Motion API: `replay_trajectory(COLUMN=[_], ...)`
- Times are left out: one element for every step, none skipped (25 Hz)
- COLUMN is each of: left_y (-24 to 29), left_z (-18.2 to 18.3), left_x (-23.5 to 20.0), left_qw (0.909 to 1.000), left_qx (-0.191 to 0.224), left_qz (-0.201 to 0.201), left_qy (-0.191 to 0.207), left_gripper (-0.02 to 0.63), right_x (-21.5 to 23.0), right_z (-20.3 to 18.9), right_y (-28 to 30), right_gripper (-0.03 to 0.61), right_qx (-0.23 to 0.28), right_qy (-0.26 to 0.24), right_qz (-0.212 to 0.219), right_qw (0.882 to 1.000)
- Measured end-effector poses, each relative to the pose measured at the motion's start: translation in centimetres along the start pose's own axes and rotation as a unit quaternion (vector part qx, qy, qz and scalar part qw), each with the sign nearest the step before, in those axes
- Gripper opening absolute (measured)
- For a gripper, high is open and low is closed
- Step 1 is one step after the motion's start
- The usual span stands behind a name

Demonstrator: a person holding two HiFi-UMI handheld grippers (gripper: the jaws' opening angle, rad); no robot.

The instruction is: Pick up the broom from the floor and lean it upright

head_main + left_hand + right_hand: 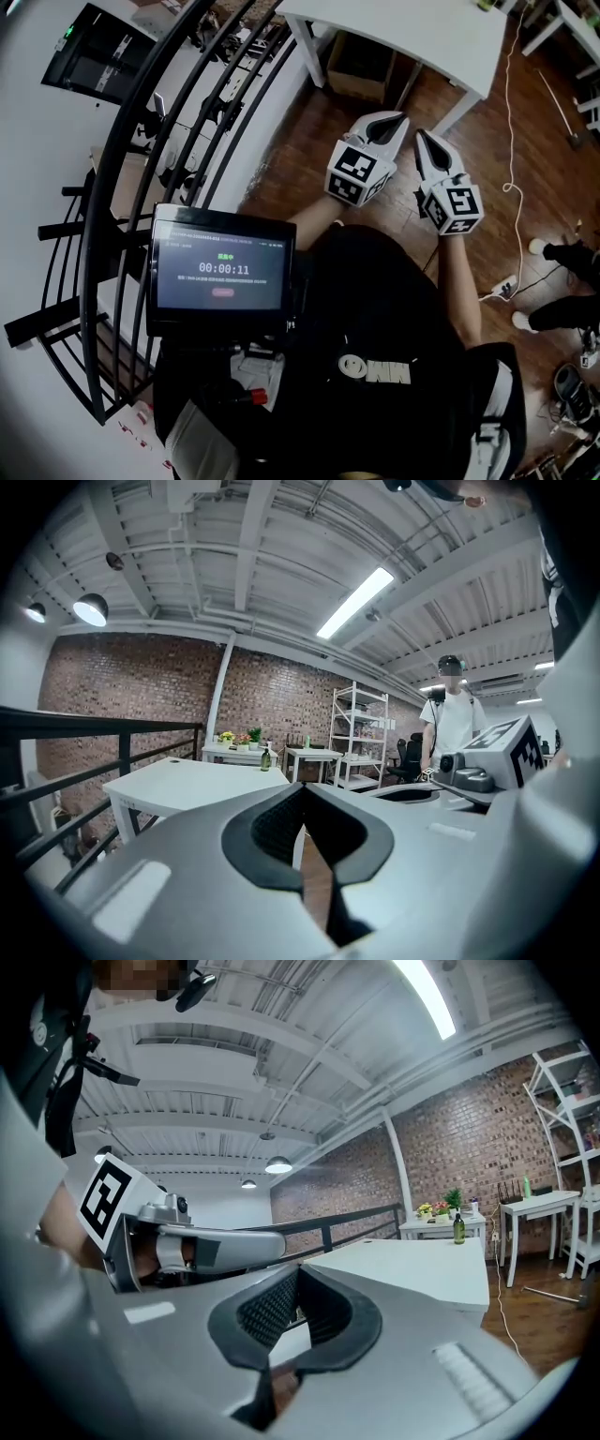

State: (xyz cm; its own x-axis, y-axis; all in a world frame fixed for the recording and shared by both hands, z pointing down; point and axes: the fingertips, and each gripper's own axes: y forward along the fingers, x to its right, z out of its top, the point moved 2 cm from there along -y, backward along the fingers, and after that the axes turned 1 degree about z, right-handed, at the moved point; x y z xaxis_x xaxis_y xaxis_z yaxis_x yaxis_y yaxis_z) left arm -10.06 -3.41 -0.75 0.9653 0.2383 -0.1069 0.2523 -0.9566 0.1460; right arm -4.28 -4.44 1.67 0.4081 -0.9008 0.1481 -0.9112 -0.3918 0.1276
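Both grippers are held side by side in front of the person's chest, pointing roughly level toward a white table [403, 42]. My left gripper [397, 118] is shut with nothing between its jaws; its own view shows the black pads [281, 822] meeting. My right gripper [420, 135] is shut and empty too, its pads [272, 1312] closed together. A thin long stick [559, 108] lies on the wooden floor far to the right, also seen as a pale stick [553, 1293] in the right gripper view; I cannot tell whether it is the broom. Neither gripper is near it.
A black metal railing [122, 187] curves along the left. A screen [222, 272] hangs at the person's chest. A cardboard box [361, 66] sits under the table. A white cable [514, 187] runs over the floor. Another person's feet [548, 248] stand at the right.
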Motion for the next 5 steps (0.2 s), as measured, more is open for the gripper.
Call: replay_trajectory(left_y=[-0.02, -0.05, -0.07, -0.08, -0.08], left_z=[0.01, 0.02, 0.04, 0.08, 0.13], left_x=[-0.04, -0.07, -0.10, -0.13, -0.16], left_qw=[1.0000, 1.0000, 1.0000, 1.0000, 1.0000], left_qx=[-0.001, -0.001, -0.001, -0.001, 0.000], left_qz=[0.001, 0.001, 0.002, 0.002, 0.003], left_qy=[0.000, 0.000, 0.000, 0.000, -0.001], left_gripper=[0.012, 0.012, 0.012, 0.012, 0.012], right_x=[-0.04, -0.08, -0.11, -0.12, -0.13], right_z=[0.04, 0.07, 0.11, 0.17, 0.23], right_y=[0.04, 0.06, 0.08, 0.11, 0.14], right_gripper=[0.002, 0.002, 0.002, 0.002, 0.002], right_qx=[0.000, -0.001, -0.001, -0.001, -0.001], right_qy=[-0.001, -0.001, -0.001, -0.001, -0.001], right_qz=[0.001, 0.002, 0.002, 0.003, 0.003], right_qw=[1.000, 1.000, 1.000, 1.000, 1.000])
